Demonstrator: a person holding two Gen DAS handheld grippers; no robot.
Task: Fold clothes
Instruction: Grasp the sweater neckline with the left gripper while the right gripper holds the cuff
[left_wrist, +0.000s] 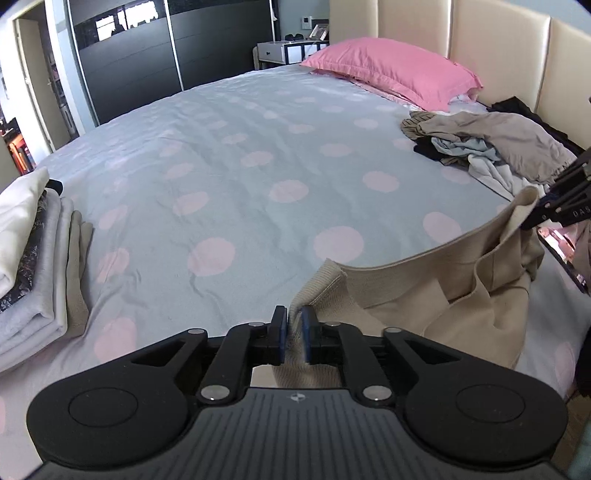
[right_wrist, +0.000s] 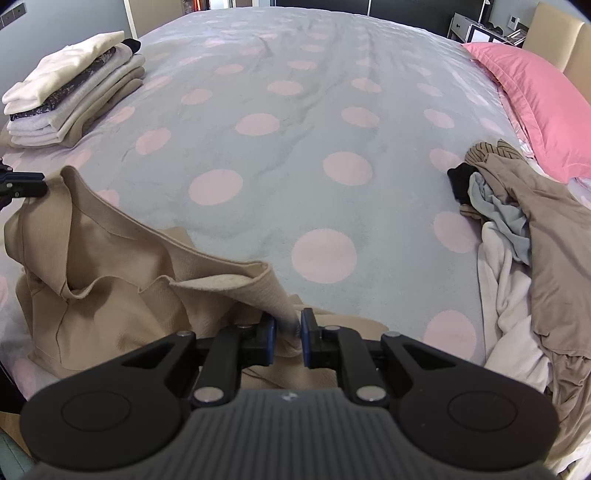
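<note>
A beige knit garment (left_wrist: 424, 295) hangs between my two grippers above the near edge of the bed. My left gripper (left_wrist: 294, 325) is shut on one ribbed corner of it. My right gripper (right_wrist: 288, 328) is shut on the other corner (right_wrist: 273, 291). The garment (right_wrist: 110, 266) sags in loose folds between them and its lower part rests on the bed. The right gripper also shows at the right edge of the left wrist view (left_wrist: 554, 206), and the left gripper at the left edge of the right wrist view (right_wrist: 22, 186).
The bed (left_wrist: 240, 166) has a grey cover with pink dots. A stack of folded clothes (right_wrist: 74, 96) lies at its left side. A pile of unfolded clothes (right_wrist: 524, 229) lies at the right, by a pink pillow (left_wrist: 395, 74) and the headboard (left_wrist: 498, 48).
</note>
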